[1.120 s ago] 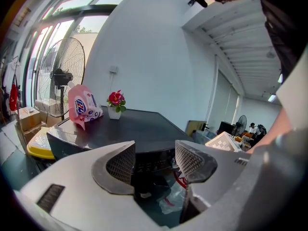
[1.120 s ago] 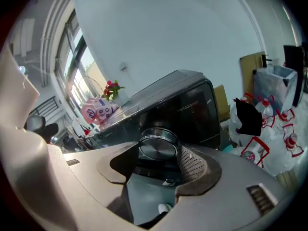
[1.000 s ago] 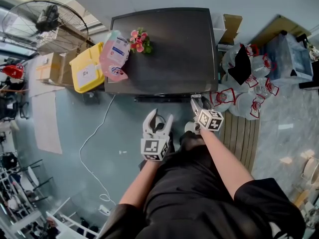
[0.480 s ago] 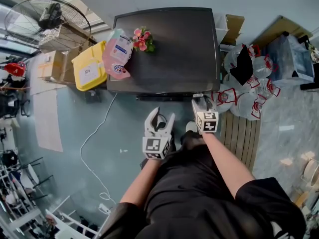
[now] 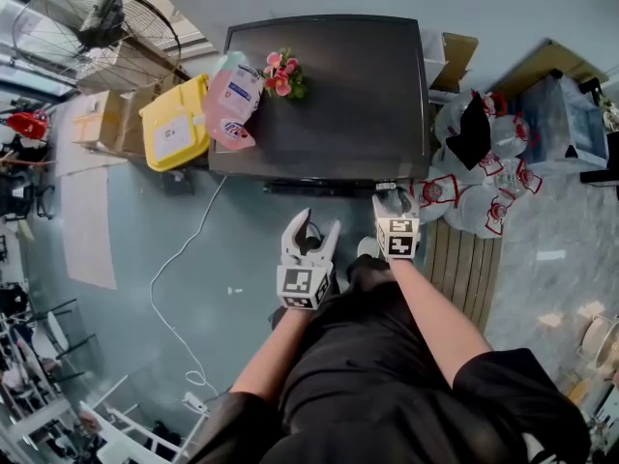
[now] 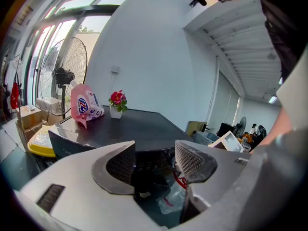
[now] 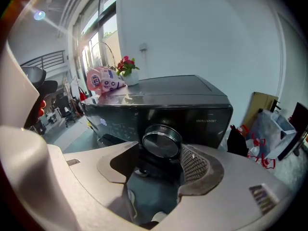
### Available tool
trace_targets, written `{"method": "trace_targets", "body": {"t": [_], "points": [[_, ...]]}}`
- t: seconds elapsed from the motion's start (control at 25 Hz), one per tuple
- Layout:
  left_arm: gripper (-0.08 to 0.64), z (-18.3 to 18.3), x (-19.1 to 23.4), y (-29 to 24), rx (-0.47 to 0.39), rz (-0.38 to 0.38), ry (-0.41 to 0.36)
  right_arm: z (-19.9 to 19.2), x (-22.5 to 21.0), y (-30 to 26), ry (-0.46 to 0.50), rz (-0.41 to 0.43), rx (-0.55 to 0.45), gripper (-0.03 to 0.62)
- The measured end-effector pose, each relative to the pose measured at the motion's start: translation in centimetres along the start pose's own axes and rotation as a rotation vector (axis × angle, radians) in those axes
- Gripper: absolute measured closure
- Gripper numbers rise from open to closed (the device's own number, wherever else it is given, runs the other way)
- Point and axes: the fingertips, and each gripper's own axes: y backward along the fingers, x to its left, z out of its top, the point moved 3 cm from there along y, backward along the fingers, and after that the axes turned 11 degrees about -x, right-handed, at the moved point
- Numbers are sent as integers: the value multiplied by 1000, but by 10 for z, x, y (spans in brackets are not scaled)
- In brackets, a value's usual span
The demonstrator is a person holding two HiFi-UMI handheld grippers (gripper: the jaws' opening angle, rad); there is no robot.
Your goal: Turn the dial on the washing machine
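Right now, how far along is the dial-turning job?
Done: the approach. The right claw sits at the front of the washing machine, lined up on the dial.
In hand: the grasp. Its jaws stand apart with the dial framed between them, not clamped.
Left: closing on the dial and turning it.
The left claw is open and empty, held back from the machine.

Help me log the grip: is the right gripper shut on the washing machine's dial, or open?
Open. The right gripper has its jaws apart, either side of the dial, with a gap at the left jaw.
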Motion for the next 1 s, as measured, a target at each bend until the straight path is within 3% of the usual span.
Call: {"method": "trace_targets", "body": {"t": [0.6, 0.84, 1.0], "points": [[322, 1, -3, 0, 0, -20, -7, 1, -2, -4, -4, -81, -4, 359], [323, 0, 1, -1, -3, -18, 4, 1, -7, -2, -173, -77, -38, 364], [322, 0, 2, 0, -8, -16, 4, -3, -13, 2, -325, -64, -70, 402]]}}
